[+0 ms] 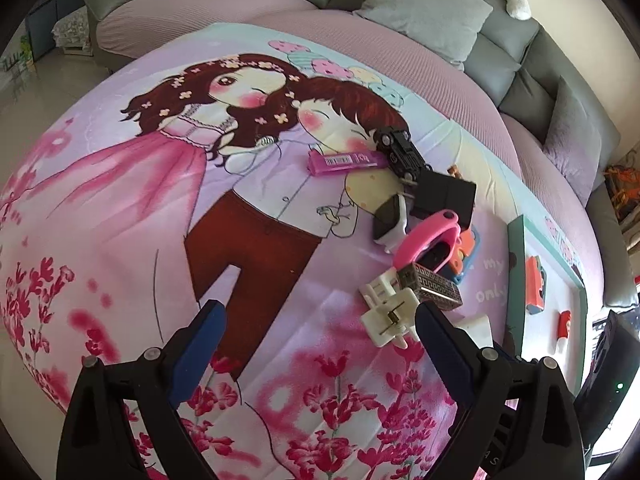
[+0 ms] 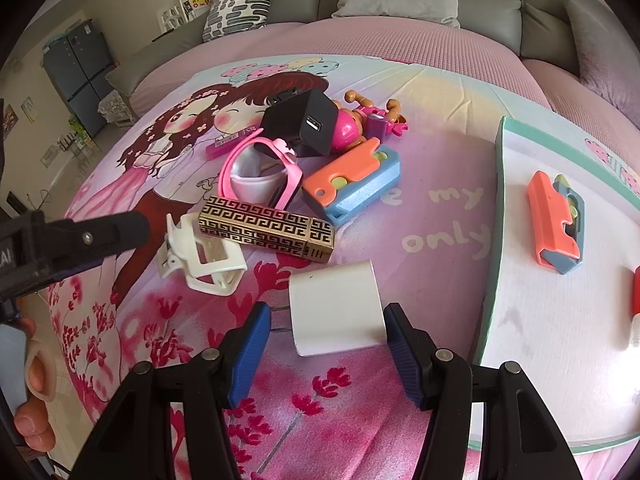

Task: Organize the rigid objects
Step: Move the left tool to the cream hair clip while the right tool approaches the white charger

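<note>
A printed bedsheet (image 2: 400,208) covered the bed, with a white tray (image 2: 532,320) at the right already holding an orange-and-blue toy (image 2: 556,224) and a red-and-white item at its right edge. In the middle lay the unsorted heap: a black charger cube (image 2: 304,120), a pink watch strap (image 2: 260,168), an orange-and-blue block (image 2: 352,184), a gold patterned bar (image 2: 268,228) and a white hair claw (image 2: 200,260).

The right gripper (image 2: 324,344) stood half open around the white charger plug (image 2: 336,308), nearest of the loose things; its right pad appeared to touch the plug's side, while the left pad stood clear of the body beside the prongs. The step in hand looked to be the grasp of this plug. The next move would call for closing on its flat sides, lifting, and carrying it right to the tray.

The plug's prongs pointed left and its long axis ran roughly left to right, across the jaws.

The left gripper (image 1: 320,320) hung wide open and empty, near the hair claw.
</note>
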{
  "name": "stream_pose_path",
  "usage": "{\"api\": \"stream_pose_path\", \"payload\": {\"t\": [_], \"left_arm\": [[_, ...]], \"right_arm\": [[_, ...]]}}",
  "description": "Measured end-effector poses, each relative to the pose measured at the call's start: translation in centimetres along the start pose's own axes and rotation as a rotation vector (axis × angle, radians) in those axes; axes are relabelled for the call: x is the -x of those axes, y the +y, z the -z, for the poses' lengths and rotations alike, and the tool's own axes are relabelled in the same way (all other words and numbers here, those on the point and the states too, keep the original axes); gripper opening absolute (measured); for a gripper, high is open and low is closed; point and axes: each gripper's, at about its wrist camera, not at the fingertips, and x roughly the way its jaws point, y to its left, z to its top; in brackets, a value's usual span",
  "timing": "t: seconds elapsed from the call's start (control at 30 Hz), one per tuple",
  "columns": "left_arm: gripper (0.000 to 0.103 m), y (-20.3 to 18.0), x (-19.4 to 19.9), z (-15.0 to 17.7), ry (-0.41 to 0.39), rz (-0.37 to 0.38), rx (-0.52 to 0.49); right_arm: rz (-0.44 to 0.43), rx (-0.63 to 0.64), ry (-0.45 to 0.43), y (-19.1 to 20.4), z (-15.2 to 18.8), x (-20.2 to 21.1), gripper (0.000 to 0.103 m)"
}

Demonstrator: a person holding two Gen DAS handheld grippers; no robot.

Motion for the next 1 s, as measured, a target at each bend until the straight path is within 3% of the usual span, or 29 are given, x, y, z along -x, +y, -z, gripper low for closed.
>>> {"api": "stream_pose_path", "payload": {"t": [0.37,0.83,1.0], "left_arm": [[0.096,-1.0,-2.0,0.2,0.050,0.059,0.005],[0.096,1.1,-2.8,0.3,0.066,-0.033,0.047],[0.096,0.6,-2.5,0.2,0.064,0.026,0.042]], "right_arm": [[0.004,0.004,0.001,0.0,0.0,-0.1,0.061],[0.004,0.003,0.001,0.0,0.0,0.0,0.061],[0.005,0.004,0.002,0.0,0.0,0.1,0.061]]}}
